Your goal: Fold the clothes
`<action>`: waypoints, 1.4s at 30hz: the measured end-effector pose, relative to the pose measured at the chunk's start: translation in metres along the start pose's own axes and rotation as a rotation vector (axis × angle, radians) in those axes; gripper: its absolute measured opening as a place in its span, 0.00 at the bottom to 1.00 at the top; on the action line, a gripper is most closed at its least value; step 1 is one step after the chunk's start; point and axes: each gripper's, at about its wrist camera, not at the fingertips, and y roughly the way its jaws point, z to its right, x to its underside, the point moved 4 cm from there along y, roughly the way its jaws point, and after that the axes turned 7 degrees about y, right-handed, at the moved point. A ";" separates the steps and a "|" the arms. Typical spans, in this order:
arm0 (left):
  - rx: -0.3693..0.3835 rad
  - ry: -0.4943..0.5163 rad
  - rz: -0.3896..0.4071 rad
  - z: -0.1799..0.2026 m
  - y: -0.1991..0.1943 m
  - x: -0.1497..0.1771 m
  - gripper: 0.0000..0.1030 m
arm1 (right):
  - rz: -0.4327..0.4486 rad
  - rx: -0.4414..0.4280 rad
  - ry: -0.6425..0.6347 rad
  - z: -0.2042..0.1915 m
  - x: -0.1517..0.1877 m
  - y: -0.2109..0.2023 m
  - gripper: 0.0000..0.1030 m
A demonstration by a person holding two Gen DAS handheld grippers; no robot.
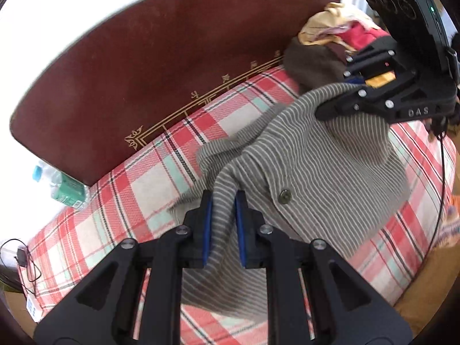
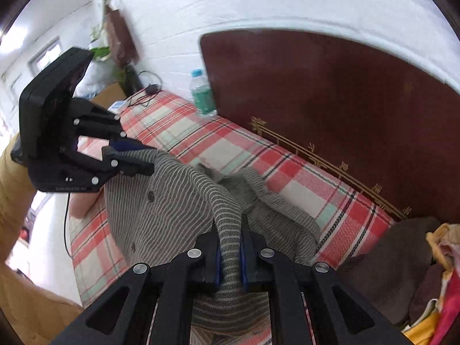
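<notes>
Ribbed striped cardigan [image 1: 316,166] – pinched by left gripper [image 1: 223,201] and right gripper [image 2: 230,227] – hangs over plaid bedsheet [image 1: 120,210], buttoned edge at 3 o'clock.

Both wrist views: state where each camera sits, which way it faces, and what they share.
Left wrist: behind the left gripper, looking down at the striped shirt on the plaid bed; right gripper upper right.
Right wrist: behind the right gripper, facing the headboard; a tan sleeve shows left.
Shared: shirt, bed, headboard, water bottle, clothes pile.
</notes>
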 end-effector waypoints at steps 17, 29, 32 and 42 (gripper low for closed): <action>0.156 -0.246 0.233 0.016 0.001 0.006 0.43 | -0.063 -0.017 0.223 0.097 -0.005 0.080 0.10; 0.195 -0.268 0.090 0.059 0.090 0.039 0.45 | 0.036 0.135 0.304 0.105 0.006 0.048 0.45; 0.180 -0.264 0.103 0.063 0.095 0.041 0.47 | 0.178 0.169 0.175 0.068 0.004 0.001 0.45; 0.207 -0.335 0.172 0.057 0.086 0.056 0.48 | 0.014 0.157 0.105 0.060 0.063 0.059 0.47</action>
